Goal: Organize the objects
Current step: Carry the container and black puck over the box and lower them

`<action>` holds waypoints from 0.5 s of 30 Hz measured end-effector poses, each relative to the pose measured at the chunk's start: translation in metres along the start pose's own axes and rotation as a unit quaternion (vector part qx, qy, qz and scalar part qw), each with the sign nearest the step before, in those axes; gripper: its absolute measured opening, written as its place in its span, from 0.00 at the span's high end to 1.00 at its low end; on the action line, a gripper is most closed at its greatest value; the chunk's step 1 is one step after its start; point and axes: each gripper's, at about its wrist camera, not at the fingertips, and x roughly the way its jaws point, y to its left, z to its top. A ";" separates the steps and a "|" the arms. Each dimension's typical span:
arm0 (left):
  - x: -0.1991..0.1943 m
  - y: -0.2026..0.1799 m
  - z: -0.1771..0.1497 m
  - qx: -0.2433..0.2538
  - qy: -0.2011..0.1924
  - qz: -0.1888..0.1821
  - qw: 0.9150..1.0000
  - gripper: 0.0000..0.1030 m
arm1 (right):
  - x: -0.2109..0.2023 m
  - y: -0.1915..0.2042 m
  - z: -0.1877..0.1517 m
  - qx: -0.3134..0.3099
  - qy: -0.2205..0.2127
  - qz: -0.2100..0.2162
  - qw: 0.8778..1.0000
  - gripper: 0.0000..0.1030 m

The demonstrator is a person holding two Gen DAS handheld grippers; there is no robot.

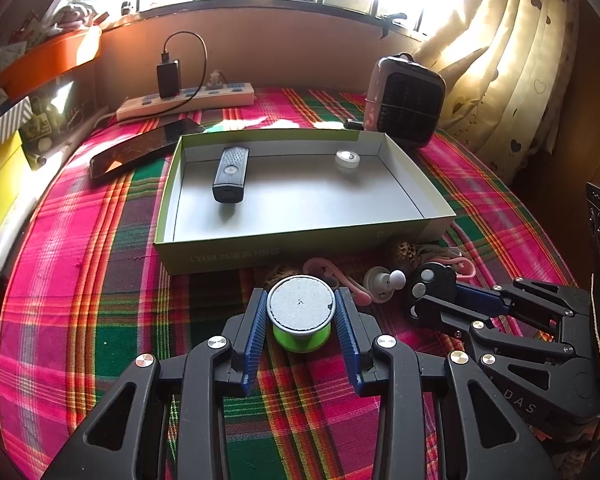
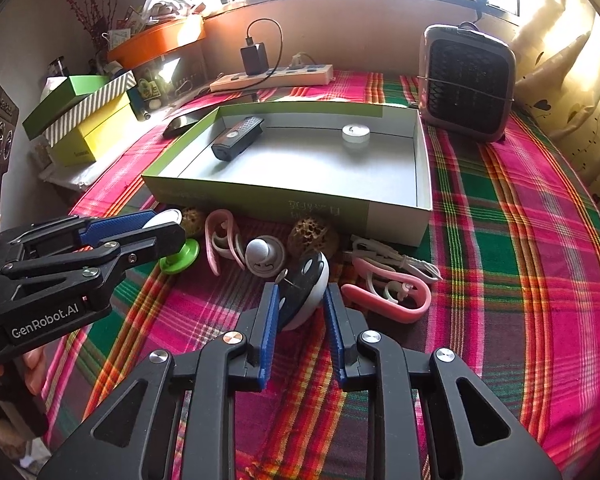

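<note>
The left claw (image 1: 301,312) is clenched on a green spool (image 1: 301,320) with a grey flat top, its blue pads pressing the rim on both sides, the spool's base resting on the plaid cloth (image 1: 100,300) that covers the worktop. The right claw (image 2: 300,300) grasps a black-and-white disc-shaped gadget (image 2: 304,292), tilted on edge between the blue pads; both pads appear to touch it.

Just beyond both claws lies an open green cardboard box (image 1: 220,256), shallow and grey inside. In it a black remote-like device (image 1: 231,174) lies toward the left and a small white round tape roll (image 1: 347,159) sits near the far wall, well apart from each other.

Along the box's near wall a cluster of small things lies on the cloth: pink ear hooks (image 2: 384,300), a white round earbud-like piece (image 2: 262,256), two brown pitted nut shells (image 2: 312,236) and a white cable (image 2: 396,258).

Behind the box stand a power strip (image 1: 188,102) with a black charger plugged in, a dark phone (image 1: 144,146) and a small fan heater (image 1: 406,100).
</note>
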 end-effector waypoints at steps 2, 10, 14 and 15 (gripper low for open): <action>-0.001 0.000 0.001 0.000 -0.002 0.000 1.000 0.69 | -0.002 -0.001 0.000 0.001 -0.004 -0.001 1.000 0.88; -0.004 0.000 0.000 -0.001 -0.002 0.000 1.000 0.69 | -0.003 -0.003 0.000 0.003 -0.002 0.001 1.000 0.88; -0.005 0.000 0.001 0.001 -0.004 -0.001 1.000 0.69 | -0.006 -0.003 0.000 0.005 -0.007 0.003 1.000 0.88; -0.006 0.000 0.001 0.002 -0.005 -0.001 1.000 0.69 | -0.007 -0.003 0.001 0.004 -0.009 0.004 1.000 0.88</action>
